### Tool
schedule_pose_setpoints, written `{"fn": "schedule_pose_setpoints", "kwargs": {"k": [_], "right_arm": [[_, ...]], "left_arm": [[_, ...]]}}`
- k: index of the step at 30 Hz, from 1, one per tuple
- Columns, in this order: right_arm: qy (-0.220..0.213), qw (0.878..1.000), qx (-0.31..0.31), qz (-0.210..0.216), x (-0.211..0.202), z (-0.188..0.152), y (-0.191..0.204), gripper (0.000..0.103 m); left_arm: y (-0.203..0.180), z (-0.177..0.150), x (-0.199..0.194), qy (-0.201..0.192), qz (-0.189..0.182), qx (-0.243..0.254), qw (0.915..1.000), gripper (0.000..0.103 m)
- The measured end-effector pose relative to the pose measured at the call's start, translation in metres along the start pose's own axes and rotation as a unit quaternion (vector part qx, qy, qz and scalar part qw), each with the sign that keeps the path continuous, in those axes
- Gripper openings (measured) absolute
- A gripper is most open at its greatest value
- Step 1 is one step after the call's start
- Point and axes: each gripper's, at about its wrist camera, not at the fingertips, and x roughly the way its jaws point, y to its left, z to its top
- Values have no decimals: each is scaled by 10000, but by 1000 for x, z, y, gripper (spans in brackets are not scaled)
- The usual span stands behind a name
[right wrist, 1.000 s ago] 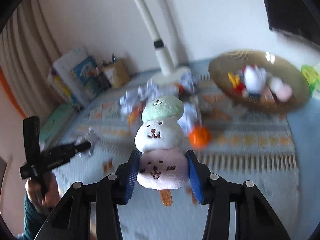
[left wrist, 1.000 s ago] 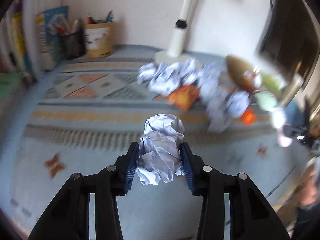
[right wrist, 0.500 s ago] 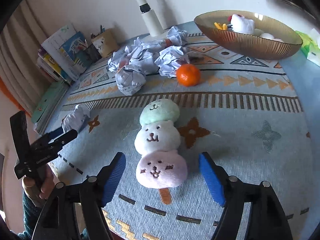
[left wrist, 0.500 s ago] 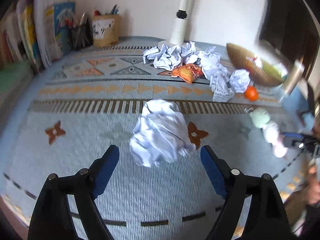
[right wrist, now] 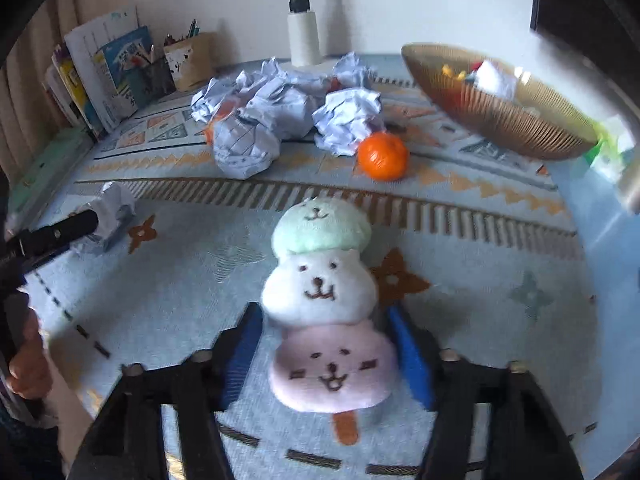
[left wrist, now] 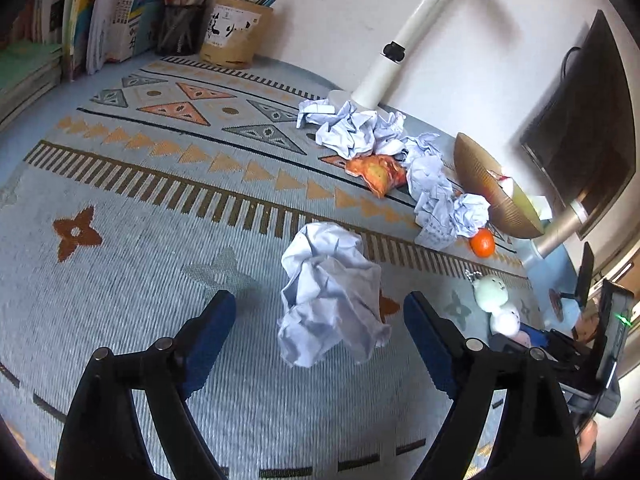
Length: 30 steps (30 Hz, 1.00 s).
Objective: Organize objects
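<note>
My left gripper is open. A crumpled white paper ball lies on the patterned mat between its blue pads, touching neither. My right gripper has its blue pads close on both sides of the pink bottom ball of a three-ball plush dango toy, which lies on the mat; whether the pads press it is unclear through the blur. The toy also shows in the left wrist view, beside the right gripper's body.
A pile of crumpled paper and an orange snack bag lie by the white lamp base. A mandarin sits near a brown ribbed bowl holding small toys. Books and pen holders stand at the back left.
Both grippers opened and set their objects down on the mat. Since half a second ago the right gripper has narrowed around the plush toy again; the left stays open.
</note>
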Motion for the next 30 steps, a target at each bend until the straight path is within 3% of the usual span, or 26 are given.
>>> {"fn": "schedule_pose_setpoints", "kwargs": {"k": [2, 3, 4, 8, 12, 19, 25, 30], "right_arm": [[-36, 10000, -58, -9, -2, -1, 2, 52], [-72, 10000, -51, 5, -3, -2, 1, 51], [-101, 9999, -61, 30, -4, -3, 2, 51], [-342, 9990, -66, 271, -18, -7, -3, 51], [-719, 9958, 135, 551, -41, -3, -22, 51], [-1256, 9863, 863, 637, -77, 16, -88, 51], [-1573, 9757, 1515, 171, -91, 71, -164, 51], [-1496, 9637, 2207, -107, -71, 130, -223, 51]], "left_arm": [[-5, -1, 2, -28, 178, 120, 9998, 76], [-6, -1, 2, -51, 216, 183, 9996, 48], [-8, -2, 4, -7, 123, 234, 9996, 36], [-14, -2, 0, -130, 225, 384, 9989, 36], [-33, 6, -17, -389, 11, 505, 9980, 36], [-110, 46, -26, -779, -318, 1158, 9897, 36], [-198, 102, 18, -909, -755, 1549, 9808, 36], [-258, 150, 91, -593, -855, 1653, 9807, 36]]}}
